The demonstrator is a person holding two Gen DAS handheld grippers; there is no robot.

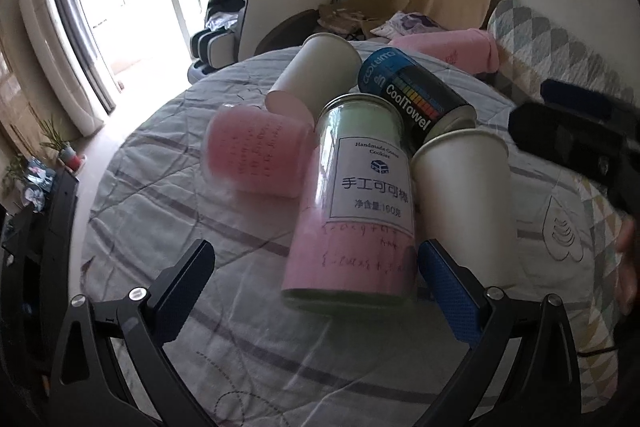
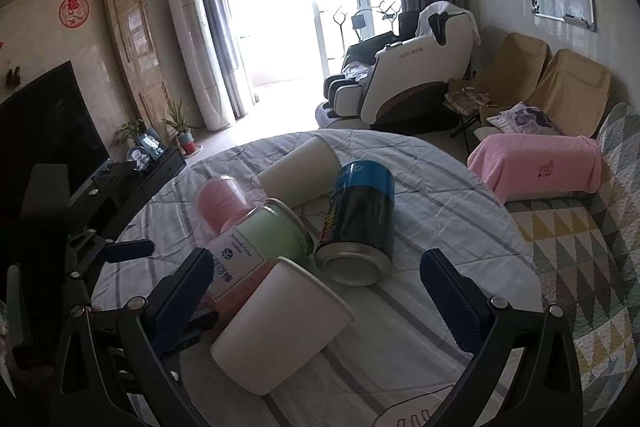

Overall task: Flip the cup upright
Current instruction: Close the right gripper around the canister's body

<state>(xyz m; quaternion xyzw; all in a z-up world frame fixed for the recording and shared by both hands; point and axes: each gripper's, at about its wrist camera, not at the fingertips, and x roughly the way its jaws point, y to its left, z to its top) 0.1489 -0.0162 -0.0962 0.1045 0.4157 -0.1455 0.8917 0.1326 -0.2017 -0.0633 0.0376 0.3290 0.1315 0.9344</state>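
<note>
Several containers lie on their sides in a cluster on a striped grey cloth [image 1: 168, 219]. A white paper cup [image 2: 280, 327] lies between the open fingers of my right gripper [image 2: 316, 291], rim pointing away; it also shows in the left wrist view [image 1: 464, 187]. A clear labelled jar with pink lining [image 1: 356, 203] lies between the open fingers of my left gripper [image 1: 316, 283]; it shows too in the right wrist view [image 2: 256, 251]. A second white paper cup [image 1: 316, 71] [image 2: 298, 171] lies behind. Neither gripper holds anything.
A black and blue CoolTowel can [image 1: 416, 95] [image 2: 360, 223] and a pink translucent cup [image 1: 256, 155] [image 2: 224, 203] lie in the cluster. A pink towel [image 2: 536, 163] lies on a patterned sofa [image 2: 580, 247] to the right. A TV stand [image 2: 132, 187] stands to the left.
</note>
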